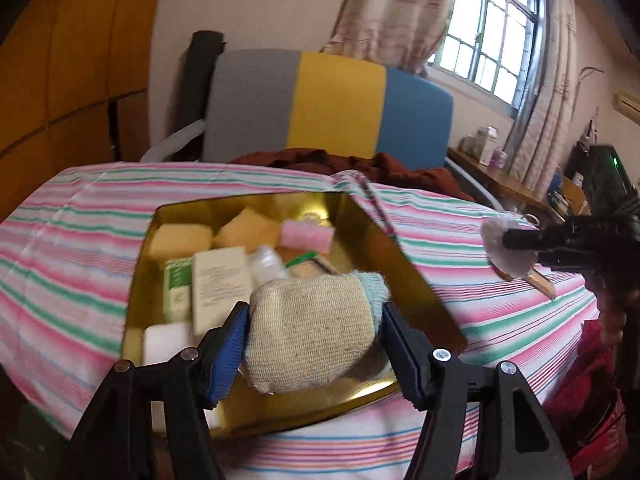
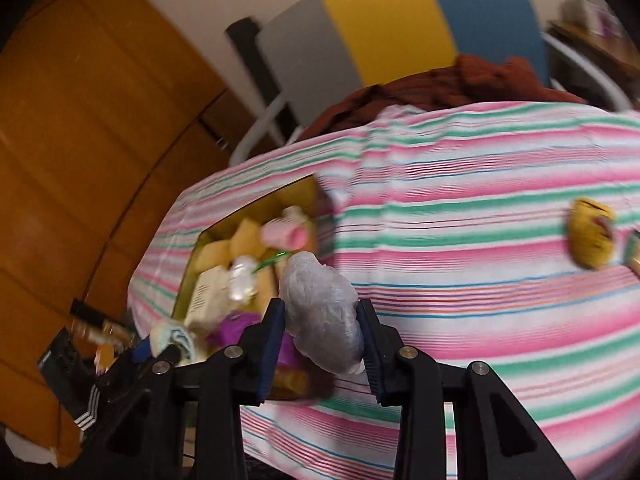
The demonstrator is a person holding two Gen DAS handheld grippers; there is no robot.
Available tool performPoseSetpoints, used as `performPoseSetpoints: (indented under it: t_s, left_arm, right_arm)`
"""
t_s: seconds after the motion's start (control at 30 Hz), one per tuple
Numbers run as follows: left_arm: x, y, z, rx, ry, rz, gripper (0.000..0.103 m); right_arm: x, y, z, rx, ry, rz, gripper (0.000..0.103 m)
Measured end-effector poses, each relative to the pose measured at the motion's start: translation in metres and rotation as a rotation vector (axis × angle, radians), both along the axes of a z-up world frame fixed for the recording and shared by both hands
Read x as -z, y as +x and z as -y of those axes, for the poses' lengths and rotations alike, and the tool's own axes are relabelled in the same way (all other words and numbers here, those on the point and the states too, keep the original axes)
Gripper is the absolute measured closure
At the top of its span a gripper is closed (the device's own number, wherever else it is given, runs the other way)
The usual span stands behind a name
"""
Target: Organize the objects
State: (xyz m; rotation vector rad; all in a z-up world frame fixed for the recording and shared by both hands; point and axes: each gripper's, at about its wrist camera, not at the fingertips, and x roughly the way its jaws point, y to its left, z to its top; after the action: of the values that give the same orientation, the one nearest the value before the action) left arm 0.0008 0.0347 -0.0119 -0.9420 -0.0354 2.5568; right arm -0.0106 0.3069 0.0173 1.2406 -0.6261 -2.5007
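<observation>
The left tool is clamped on a beige knitted mitt, held over the near end of an open gold tin of small toiletries on the striped counter. The right tool grips a crumpled plastic bag just right of the tin, which lies to its left. The left tool looks nearer to dropping its load.

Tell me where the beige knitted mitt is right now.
In the left wrist view, the beige mitt is clamped in the left gripper, held over the near end of the gold tin, just in front of the cream box.
</observation>
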Motion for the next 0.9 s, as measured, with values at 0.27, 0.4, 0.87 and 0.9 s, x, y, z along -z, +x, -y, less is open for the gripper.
performPoseSetpoints:
  t_s: [0.27,0.4,0.87,0.9]
  left_arm:
    - [0.014,-0.011,0.013,-0.065,-0.005,0.066,0.033]
    - [0.012,-0.008,0.017,-0.075,0.004,0.039,0.02]
    - [-0.008,-0.008,0.028,-0.207,-0.06,0.005,0.02]
    - [-0.011,-0.008,0.029,-0.214,-0.057,0.004,0.02]
  right_arm:
    - [-0.001,-0.046,0.063,-0.076,0.029,-0.012,0.044]
    - [0.002,-0.049,0.073,-0.076,0.046,-0.008,0.022]
    - [0.012,-0.016,0.088,-0.059,0.198,-0.017,0.008]
    - [0.012,-0.013,0.09,-0.058,0.216,-0.025,0.007]
